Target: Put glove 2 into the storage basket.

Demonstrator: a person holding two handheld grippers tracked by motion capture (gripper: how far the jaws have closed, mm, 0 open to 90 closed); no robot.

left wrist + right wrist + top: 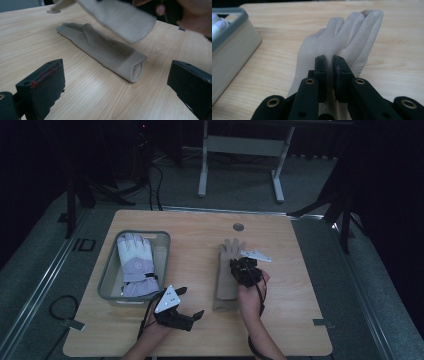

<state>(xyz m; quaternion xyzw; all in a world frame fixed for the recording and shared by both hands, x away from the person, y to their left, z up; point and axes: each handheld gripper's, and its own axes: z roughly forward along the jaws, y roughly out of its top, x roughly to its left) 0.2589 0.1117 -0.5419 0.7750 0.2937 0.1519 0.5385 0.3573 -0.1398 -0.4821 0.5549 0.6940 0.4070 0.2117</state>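
- Grey plastic bin [145,233], rectangular with rounded corners and a thick rim, standing on the left part of the table [300,320].
- Inside the bin: a padded glove [135,262], white at the fingers, lilac across the back and cuff, with a dark strap at the wrist; puffy and quilted, fingers pointing to the far end, taking up the bin's left and middle, with a bare strip of bin floor along its right side.
- Pale wood-grain table top, smooth and matte, with a small round hole [238,227] near the far edge.
- Right gripper [330,60] pressed together on a held beige glove [352,35], with a fold of its thin fabric pinched between the two black pads near the palm.
- Held beige glove: soft, knit-like, flat and limp, fingers spread slightly and pointing away from the gripper; located at the table's middle, well apart from the bin; seen from the left gripper view as a blurred cuff raised off the wood.
- Second beige glove [105,52] lying flat on the table just under the held one: same soft fabric, a banded cuff open at the near end.
- Left gripper [190,302] with jaws wide apart and nothing between them, low over the table's near edge, just beside the bin's near right corner.
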